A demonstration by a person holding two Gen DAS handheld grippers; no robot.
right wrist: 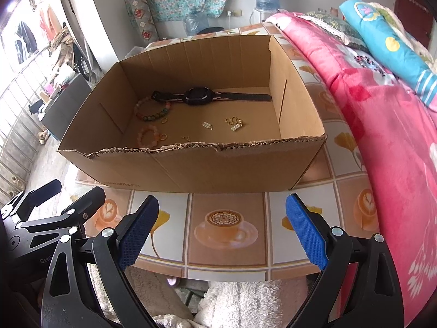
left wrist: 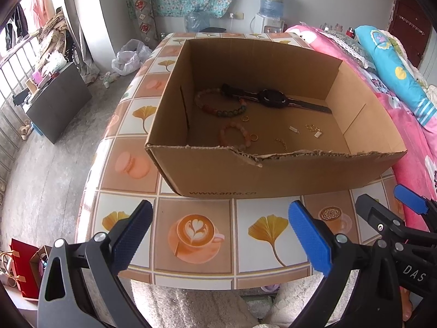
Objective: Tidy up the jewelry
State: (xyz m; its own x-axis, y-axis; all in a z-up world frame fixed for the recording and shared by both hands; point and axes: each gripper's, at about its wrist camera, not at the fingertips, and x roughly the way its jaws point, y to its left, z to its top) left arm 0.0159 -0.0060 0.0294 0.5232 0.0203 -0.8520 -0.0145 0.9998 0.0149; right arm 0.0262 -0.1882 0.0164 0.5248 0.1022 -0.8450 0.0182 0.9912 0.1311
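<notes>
An open cardboard box (left wrist: 273, 175) (right wrist: 207, 169) stands on the tiled table. Inside lie a black watch (left wrist: 273, 99) (right wrist: 198, 96), a multicoloured bead bracelet (left wrist: 218, 104) (right wrist: 153, 110), a pink bead bracelet (left wrist: 235, 136) (right wrist: 148, 136), small gold rings (left wrist: 254, 137) and gold chain pieces (left wrist: 314, 129) (right wrist: 235, 124). My left gripper (left wrist: 221, 237) is open and empty, above the table's near edge in front of the box. My right gripper (right wrist: 222, 232) is open and empty, also in front of the box. Each gripper shows at the side of the other's view.
The table (left wrist: 199, 235) has a patterned cover with coffee cups and ginkgo leaves. A bed with pink bedding (right wrist: 382, 125) runs along the right side. A dark cabinet (left wrist: 57, 104) stands on the floor at left. A water dispenser (left wrist: 270, 8) is at the back wall.
</notes>
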